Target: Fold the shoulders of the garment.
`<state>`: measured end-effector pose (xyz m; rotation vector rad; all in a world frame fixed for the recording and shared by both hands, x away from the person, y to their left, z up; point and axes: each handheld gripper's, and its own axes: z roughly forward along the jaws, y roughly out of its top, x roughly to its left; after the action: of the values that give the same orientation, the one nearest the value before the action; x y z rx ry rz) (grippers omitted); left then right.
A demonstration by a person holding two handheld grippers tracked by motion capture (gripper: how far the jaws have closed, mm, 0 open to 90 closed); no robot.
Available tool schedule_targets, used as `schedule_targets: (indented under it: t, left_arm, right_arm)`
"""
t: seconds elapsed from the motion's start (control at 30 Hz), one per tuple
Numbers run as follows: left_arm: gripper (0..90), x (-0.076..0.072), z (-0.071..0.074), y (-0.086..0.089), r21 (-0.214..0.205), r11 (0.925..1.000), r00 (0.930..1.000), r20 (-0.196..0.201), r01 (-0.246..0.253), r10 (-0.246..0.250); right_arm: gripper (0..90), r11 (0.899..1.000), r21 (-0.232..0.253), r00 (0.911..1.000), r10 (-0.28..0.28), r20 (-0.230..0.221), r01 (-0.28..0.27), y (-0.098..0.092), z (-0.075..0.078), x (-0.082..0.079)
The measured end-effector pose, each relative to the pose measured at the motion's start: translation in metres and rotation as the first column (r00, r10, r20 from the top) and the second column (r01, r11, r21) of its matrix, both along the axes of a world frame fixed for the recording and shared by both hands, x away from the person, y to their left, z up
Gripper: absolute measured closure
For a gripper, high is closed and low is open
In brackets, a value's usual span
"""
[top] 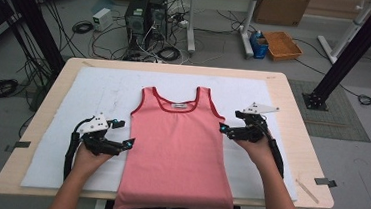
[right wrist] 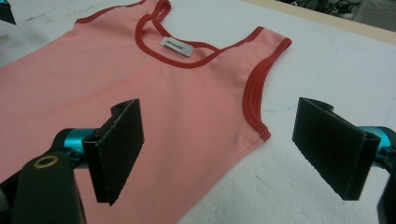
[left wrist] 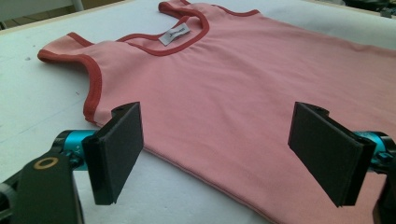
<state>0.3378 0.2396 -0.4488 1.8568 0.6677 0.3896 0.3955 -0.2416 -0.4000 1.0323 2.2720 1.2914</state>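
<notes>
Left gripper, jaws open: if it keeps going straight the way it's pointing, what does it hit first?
Most likely the pink sleeveless top with red trim. The left gripper has its open jaws straddling the top's side edge, below the armhole. Its height above the cloth is unclear, so contact may come slightly further in.

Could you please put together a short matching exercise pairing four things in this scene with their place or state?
Things:
1. pink tank top
2. left hand-held gripper
3. right hand-held gripper
4. white neck label

Places or states:
A. open, at the top's side edge just below the armhole on the person's right
B. spread flat on the white mat, hem hanging over the near table edge
C. inside the red-trimmed neckline
D. open, at the top's side edge on the person's left

Pairs: 1-B, 2-D, 3-A, 4-C
</notes>
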Motion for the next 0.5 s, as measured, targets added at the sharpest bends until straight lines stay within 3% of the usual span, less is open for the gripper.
schedule_targets:
  t: [0.33,0.5]
  left_arm:
    - [18.3,0.002,0.0,0.002,-0.012,0.9998,0.9999,-0.011,-0.014,0.013]
    - [18.3,0.001,0.0,0.001,-0.011,0.9998,0.9998,-0.012,-0.014,0.014]
  right_arm:
    - [16.3,0.999,-0.018,0.9991,-0.039,-0.014,0.039,0.011,0.01,0.027]
    - [16.3,0.999,-0.005,0.9983,-0.053,-0.023,0.053,0.017,0.016,0.038]
